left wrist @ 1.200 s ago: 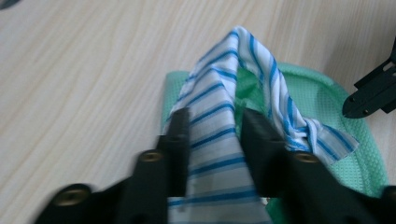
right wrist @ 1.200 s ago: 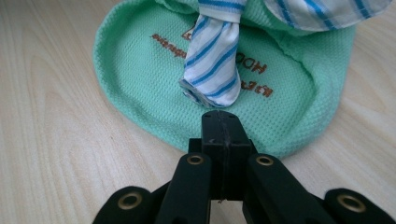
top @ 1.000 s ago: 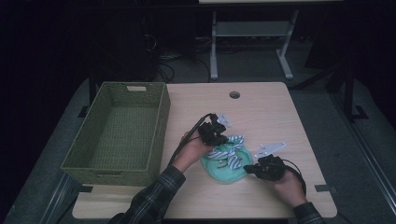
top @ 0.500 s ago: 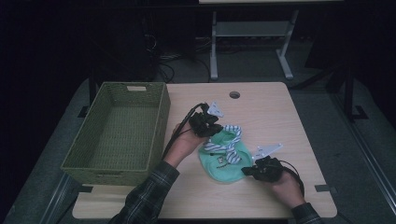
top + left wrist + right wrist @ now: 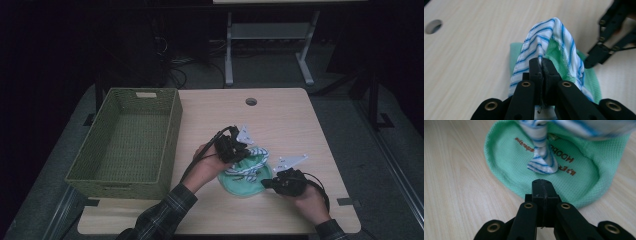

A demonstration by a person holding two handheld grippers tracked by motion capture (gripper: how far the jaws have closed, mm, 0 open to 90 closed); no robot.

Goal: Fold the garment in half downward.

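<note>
**Striped edge pinched and lifted, green cloth on the table**

A small green garment lies on the near middle of the table, to the right of the woven basket. It has a blue-and-white striped trim, and brown lettering shows on its green fabric in the right gripper view.

The left gripper sits at the garment's far-left edge. Its jaws are pressed together on the striped trim, which rises in a fold from between the tips, as the left gripper view shows; the green fabric hangs behind that fold.

The right gripper is at the garment's near-right edge, low over the table. In the right gripper view its jaws are closed tight against each other, with their tips at the rim of the green fabric; whether any cloth is caught between them cannot be told.

The basket stands on the left of the table, apart from both grippers.
</note>
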